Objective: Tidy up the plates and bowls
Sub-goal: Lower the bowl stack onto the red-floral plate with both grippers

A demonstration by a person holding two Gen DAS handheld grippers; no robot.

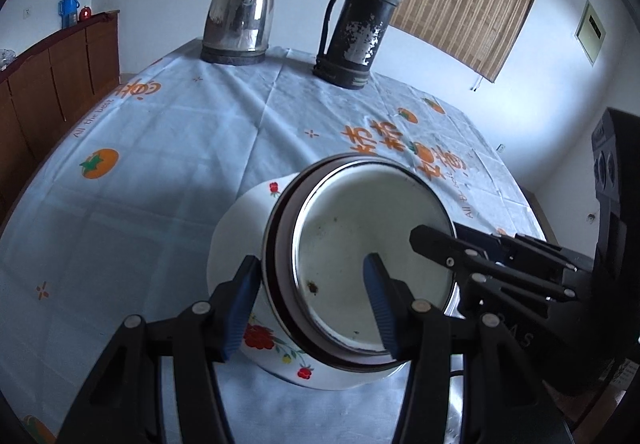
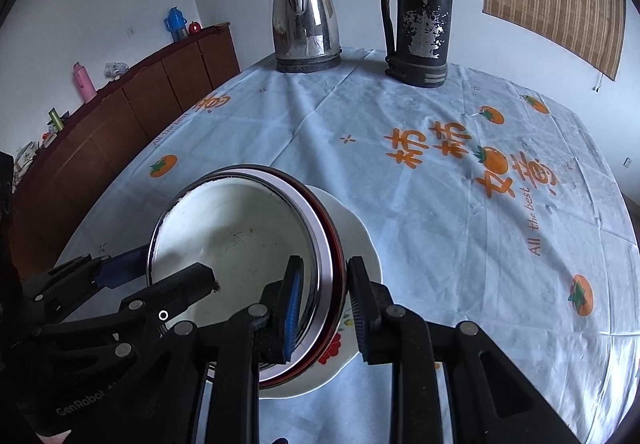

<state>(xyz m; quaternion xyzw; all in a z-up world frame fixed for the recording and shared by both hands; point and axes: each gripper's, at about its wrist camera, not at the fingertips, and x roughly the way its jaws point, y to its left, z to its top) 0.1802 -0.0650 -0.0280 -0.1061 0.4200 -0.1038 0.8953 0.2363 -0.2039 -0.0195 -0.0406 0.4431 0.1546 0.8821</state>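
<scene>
A stack of bowls, a white enamel bowl (image 1: 372, 244) nested in a steel one with a dark red rim, sits on a white plate with red flowers (image 1: 256, 340) on the tablecloth. My left gripper (image 1: 312, 304) straddles the stack's left wall, one finger outside, one inside, with a gap showing, so it is open. My right gripper (image 2: 324, 308) straddles the stack's right wall (image 2: 324, 264) the same way, also open around it. The white bowl also shows in the right wrist view (image 2: 240, 236), as does the plate (image 2: 360, 244).
A steel kettle (image 1: 240, 16) and a worn black thermos (image 1: 360, 20) stand at the table's far edge. A wooden sideboard (image 2: 120, 112) runs along the left wall. The light blue tablecloth (image 1: 160, 164) with orange fruit prints covers the table.
</scene>
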